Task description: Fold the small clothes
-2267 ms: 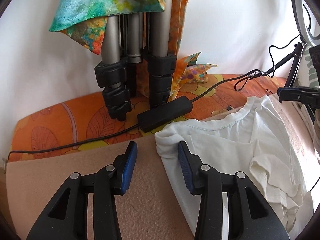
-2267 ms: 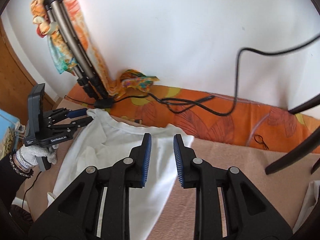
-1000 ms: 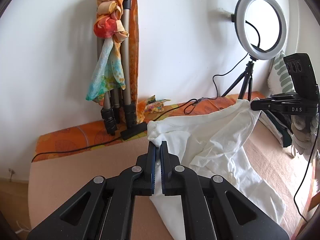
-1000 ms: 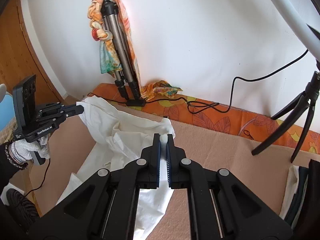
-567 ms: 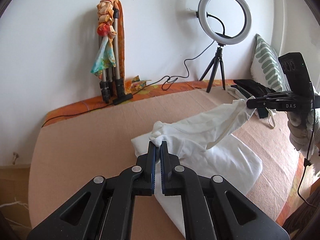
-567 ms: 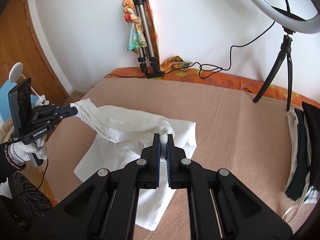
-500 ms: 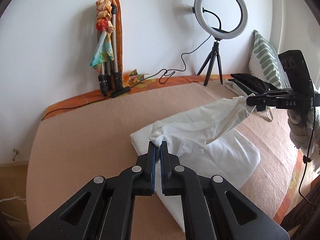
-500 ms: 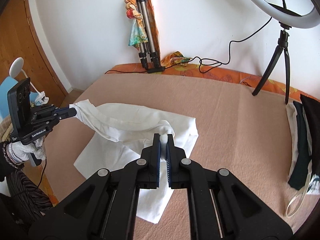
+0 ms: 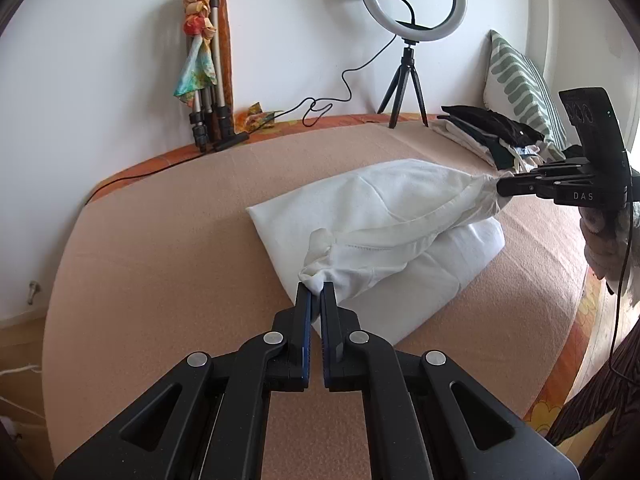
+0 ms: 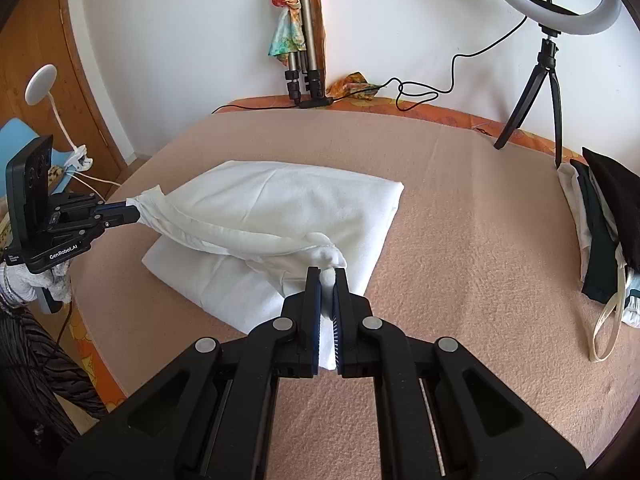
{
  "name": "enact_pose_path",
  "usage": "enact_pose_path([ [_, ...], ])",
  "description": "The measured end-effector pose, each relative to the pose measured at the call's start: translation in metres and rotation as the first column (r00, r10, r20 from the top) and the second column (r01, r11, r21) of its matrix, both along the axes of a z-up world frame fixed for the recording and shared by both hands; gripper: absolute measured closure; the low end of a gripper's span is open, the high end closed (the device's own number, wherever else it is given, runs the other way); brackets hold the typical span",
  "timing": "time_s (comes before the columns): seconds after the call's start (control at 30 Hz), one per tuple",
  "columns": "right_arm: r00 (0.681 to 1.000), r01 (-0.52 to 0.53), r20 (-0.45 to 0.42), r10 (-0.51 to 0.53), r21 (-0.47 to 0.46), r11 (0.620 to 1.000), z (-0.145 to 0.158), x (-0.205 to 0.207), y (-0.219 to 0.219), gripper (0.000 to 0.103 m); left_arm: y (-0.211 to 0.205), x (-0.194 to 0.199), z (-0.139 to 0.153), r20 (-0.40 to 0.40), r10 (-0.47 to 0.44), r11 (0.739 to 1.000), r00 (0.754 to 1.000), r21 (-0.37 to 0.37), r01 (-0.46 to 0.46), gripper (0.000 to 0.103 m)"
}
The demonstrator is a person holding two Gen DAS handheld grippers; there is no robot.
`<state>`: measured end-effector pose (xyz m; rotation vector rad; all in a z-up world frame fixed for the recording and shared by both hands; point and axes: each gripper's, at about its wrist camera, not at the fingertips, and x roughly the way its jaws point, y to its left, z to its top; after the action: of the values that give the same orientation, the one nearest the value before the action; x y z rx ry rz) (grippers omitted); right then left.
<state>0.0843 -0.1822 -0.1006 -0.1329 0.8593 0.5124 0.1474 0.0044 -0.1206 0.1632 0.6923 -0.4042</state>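
Observation:
A white T-shirt (image 9: 384,216) lies on the tan blanket (image 9: 160,264), its upper edge folded back over the lower part. My left gripper (image 9: 315,290) is shut on one bunched corner of that edge. My right gripper (image 10: 328,276) is shut on the other bunched corner. The held edge hangs slack between them, just above the shirt (image 10: 280,200). In the left wrist view the right gripper (image 9: 504,187) is at the right. In the right wrist view the left gripper (image 10: 132,213) is at the left.
A stack of dark and light folded clothes (image 9: 492,132) lies by a striped pillow (image 9: 520,80) at the bed's right. A ring light on a small tripod (image 9: 408,76), a folded tripod with scarves (image 9: 208,80) and a cable (image 9: 316,108) stand along the back wall.
Both grippers closed on the shirt's far corners, lifted them and pulled back towards the near side. The top half now lies folded over the lower half.

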Motion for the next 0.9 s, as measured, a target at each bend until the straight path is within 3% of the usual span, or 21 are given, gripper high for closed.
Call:
enact_pose_path([
  [0.27, 0.998, -0.054, 0.027, 0.058, -0.133, 0.99, -0.004, -0.035, -0.007, 0.093, 0.008, -0.028, -0.003, -0.042, -0.04, 0.997, 0.998, 0.059, 0.042, 0.098],
  [0.33, 0.998, -0.059, 0.02, 0.061, -0.119, 0.991, 0.001, -0.046, -0.017, 0.082, 0.016, -0.038, 0.001, -0.035, -0.038, 0.998, 0.999, 0.056, 0.04, 0.097],
  [0.43, 1.0, 0.002, 0.006, -0.001, -0.046, 0.999, 0.009, -0.048, -0.034, 0.077, 0.027, -0.037, 0.009, -0.043, -0.012, 1.0, 0.999, 0.006, 0.012, 0.097],
  [0.53, 0.992, 0.1, -0.076, -0.096, 0.053, 0.994, 0.007, -0.035, -0.046, 0.058, 0.027, -0.027, 0.014, -0.042, 0.014, 0.999, 0.999, -0.039, -0.016, 0.095],
  [0.63, 0.957, 0.213, -0.241, -0.161, 0.207, 0.955, -0.006, -0.016, -0.062, 0.058, 0.016, -0.021, 0.014, -0.037, 0.012, 0.998, 0.999, -0.065, -0.014, 0.094],
  [0.73, 0.906, 0.326, -0.377, -0.19, 0.337, 0.883, -0.022, -0.004, -0.075, 0.057, 0.001, -0.014, 0.007, -0.063, -0.022, 0.997, 0.998, -0.072, 0.018, 0.094],
  [0.8, 0.877, 0.369, -0.441, -0.189, 0.366, 0.854, -0.032, 0.001, -0.077, 0.057, -0.009, -0.011, 0.0, -0.075, -0.042, 0.998, 0.996, -0.055, 0.038, 0.094],
  [0.9, 0.861, 0.367, -0.475, -0.18, 0.336, 0.867, -0.042, 0.007, -0.068, 0.057, -0.018, -0.005, -0.012, -0.126, -0.074, 0.997, 0.989, -0.031, 0.071, 0.094],
])
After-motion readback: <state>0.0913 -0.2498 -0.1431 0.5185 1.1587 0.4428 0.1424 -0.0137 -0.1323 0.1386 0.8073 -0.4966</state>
